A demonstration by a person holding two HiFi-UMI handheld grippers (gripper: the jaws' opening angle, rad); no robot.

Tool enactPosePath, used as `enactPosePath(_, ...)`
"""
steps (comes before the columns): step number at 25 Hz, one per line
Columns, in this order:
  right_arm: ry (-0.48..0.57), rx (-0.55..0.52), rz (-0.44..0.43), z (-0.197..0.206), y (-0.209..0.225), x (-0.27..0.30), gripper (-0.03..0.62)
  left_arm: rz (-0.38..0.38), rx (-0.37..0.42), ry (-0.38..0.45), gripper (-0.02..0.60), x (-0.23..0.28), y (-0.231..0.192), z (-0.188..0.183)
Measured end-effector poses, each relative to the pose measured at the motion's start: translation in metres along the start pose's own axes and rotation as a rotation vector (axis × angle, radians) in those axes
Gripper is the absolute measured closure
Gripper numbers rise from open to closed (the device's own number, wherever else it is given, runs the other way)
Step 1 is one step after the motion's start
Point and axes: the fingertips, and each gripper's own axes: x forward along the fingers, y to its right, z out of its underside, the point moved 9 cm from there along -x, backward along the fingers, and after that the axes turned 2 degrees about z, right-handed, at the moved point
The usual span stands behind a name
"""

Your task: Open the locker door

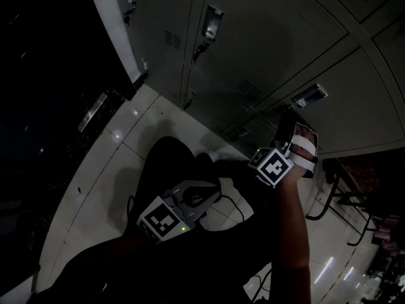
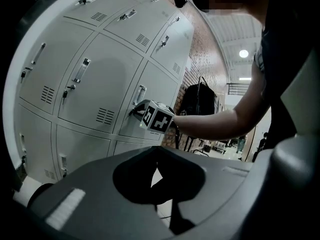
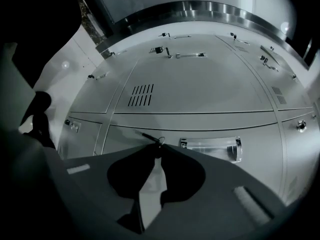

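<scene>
— Locker door [image 3: 215,132]: where does it sit?

— Lower middle of the right gripper view. It is closed and flush with the other grey lockers [image 1: 253,43]. Its handle [image 3: 210,149] lies just right of centre, and a small key [image 3: 146,135] sticks out to the left of that.

— What about the right tool [image 3: 158,145]?

— Its jaws are drawn together at the tips and pinch the key right against the door.

— And the left tool [image 2: 156,148]?

— Its jaws are together as well, with nothing between them. In the head view it hangs low at the bottom centre, above the pale tiled floor [image 1: 114,163] and well apart from the lockers.

— Is any of the person visible?

— A bare forearm [image 1: 292,233] rises from the bottom right of the head view to the right tool. In the left gripper view the same arm reaches in from the right edge, and its marker cube [image 2: 159,119] sits at mid-frame, close against the lockers.
</scene>
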Motion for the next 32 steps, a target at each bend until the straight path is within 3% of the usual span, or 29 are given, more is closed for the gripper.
enactPosePath(7,0.033,-0.003,-0.008,-0.002,-0.003,-0.027,0.554,0.004,0.007,-0.002,0.569,-0.002,0.003,0.0)
enactPosePath(16,0.078,0.025,-0.019,0.02,-0.021,-0.116,0.549,0.042,0.031,-0.017,0.569,0.002,0.018,0.0)
enactPosePath(25,0.0,0.105,-0.047,0.071,-0.035,-0.186,0.548,0.108,0.069,-0.042,0.569,0.016,0.045,-0.004)
enactPosePath(32,-0.085,0.132,-0.053,0.12,-0.046,-0.218,0.549,0.118,0.093,-0.06,0.569,0.019,0.059,-0.005)
